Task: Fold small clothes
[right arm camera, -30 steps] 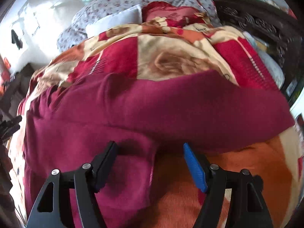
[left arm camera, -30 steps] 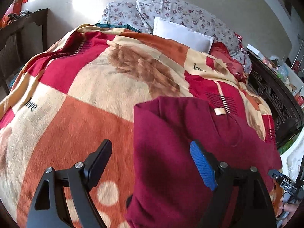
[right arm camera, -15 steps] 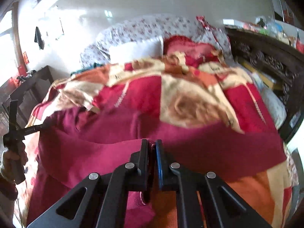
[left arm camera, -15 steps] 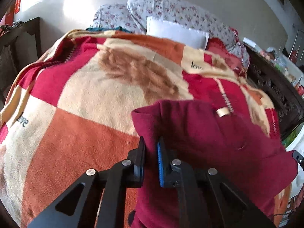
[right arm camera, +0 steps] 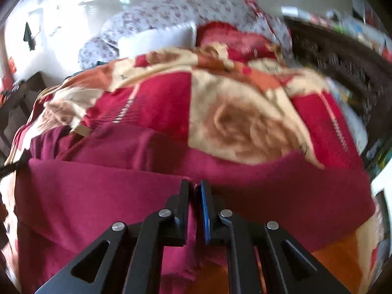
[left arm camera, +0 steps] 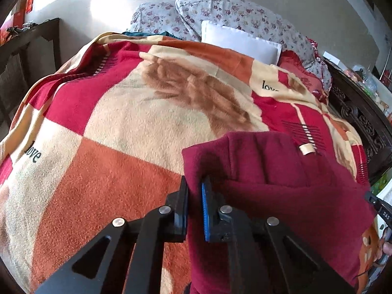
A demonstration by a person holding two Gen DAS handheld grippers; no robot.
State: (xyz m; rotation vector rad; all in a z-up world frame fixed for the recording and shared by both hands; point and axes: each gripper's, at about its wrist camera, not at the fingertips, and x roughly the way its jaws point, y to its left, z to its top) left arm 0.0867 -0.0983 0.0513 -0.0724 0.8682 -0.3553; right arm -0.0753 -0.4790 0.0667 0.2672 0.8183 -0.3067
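Left gripper (left arm camera: 194, 191): clamped on maroon garment (left arm camera: 281, 191) corner; "love" lettering on blanket (left arm camera: 110, 122) visible here only.
Right gripper (right arm camera: 194, 191): pinching garment's near hem; view blurred.

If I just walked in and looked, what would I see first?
First you'd spot the dark red sweater, lying on the near right part of the bed and pinched by both tools: the left tool grips its left edge, and the right tool grips another edge. Under it spreads a big blanket of red, orange and cream squares. At the far end of the bed, a white pillow leans on flowery ones.
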